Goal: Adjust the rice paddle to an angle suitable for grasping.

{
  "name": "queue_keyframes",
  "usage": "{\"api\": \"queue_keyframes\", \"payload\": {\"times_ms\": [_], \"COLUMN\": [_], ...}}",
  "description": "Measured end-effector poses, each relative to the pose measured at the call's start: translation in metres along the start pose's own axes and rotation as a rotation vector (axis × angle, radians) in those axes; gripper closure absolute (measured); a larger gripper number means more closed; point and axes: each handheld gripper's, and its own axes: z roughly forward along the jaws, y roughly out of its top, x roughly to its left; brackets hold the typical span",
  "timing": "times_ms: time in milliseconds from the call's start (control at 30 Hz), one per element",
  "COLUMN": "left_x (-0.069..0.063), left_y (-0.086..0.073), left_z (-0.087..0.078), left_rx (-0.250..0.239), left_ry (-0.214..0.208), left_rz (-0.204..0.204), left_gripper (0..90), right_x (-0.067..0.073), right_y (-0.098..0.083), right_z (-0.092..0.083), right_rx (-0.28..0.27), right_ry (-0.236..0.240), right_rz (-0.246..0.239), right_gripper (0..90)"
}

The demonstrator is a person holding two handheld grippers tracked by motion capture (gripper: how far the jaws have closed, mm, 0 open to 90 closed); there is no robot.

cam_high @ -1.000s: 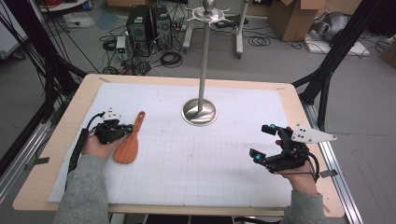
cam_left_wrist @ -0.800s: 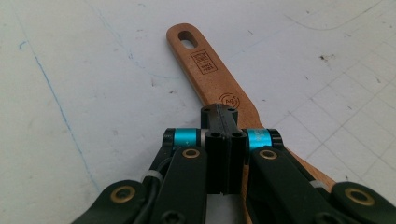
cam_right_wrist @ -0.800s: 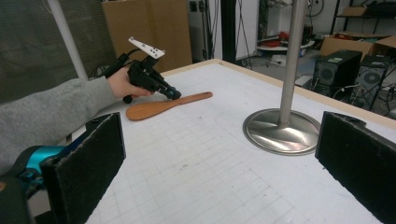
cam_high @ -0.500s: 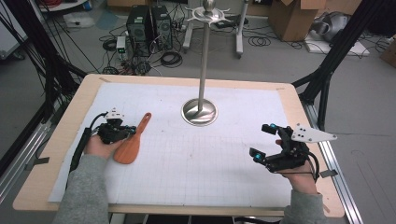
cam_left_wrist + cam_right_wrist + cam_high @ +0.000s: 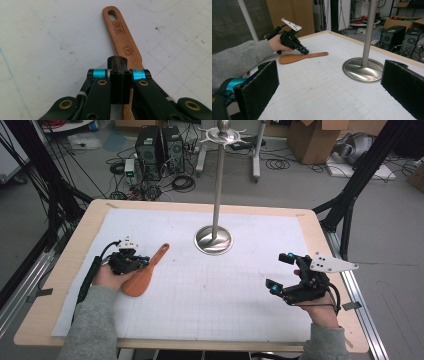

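A wooden spatula (image 5: 144, 273) is seen lying flat on the gridded mat at the left of the high view. The left gripper (image 5: 142, 261) is clenched, jaws pressed together above the handle. The right gripper (image 5: 281, 272) is held released at lower right.

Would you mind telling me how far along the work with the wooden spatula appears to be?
Early stage. Done: the left hand-held gripper has shut over the wooden spatula at its handle, as the left gripper view shows. In hand: the spatula lies flat on the white mat, not lifted. Left: probably carrying it to the metal stand. The right hand-held gripper waits open, holding nothing.
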Motion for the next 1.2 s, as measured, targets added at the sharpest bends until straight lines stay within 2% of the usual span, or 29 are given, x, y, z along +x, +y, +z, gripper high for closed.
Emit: {"api": "queue_keyframes", "payload": {"times_ms": [67,300,500,600,767,900,1000,1200], "left_x": [0.000,-0.004,-0.008,-0.012,-0.015,-0.017,-0.017,-0.015], "left_y": [0.000,0.001,0.001,0.002,0.001,0.002,0.002,0.007], "left_z": [0.000,0.001,0.002,0.003,0.003,0.003,0.003,-0.010], "left_rx": [0.002,0.004,0.001,-0.006,-0.008,-0.006,-0.009,-0.070], "left_ry": [-0.003,-0.033,-0.061,-0.090,-0.121,-0.127,-0.117,-0.111], "left_rz": [-0.009,0.015,0.038,0.069,0.084,0.101,0.102,0.083], "left_gripper": [89.6,89.6,89.6,89.6,89.6,89.6,89.6,89.6], "right_x": [0.000,0.000,0.000,0.000,0.000,0.000,0.000,0.000], "right_y": [0.000,0.000,0.000,0.000,-0.001,-0.001,-0.001,-0.001], "right_z": [0.000,0.001,0.002,0.002,0.003,0.003,0.004,0.003], "right_rx": [0.000,0.003,0.005,0.008,0.009,0.009,0.015,0.012], "right_ry": [0.001,0.008,0.012,0.009,0.007,0.007,0.008,0.007], "right_rz": [-0.004,-0.002,-0.007,-0.007,-0.004,-0.015,-0.009,-0.006], "right_gripper": [0.2,0.2,0.2,0.2,0.2,0.2,0.2,0.2]}}
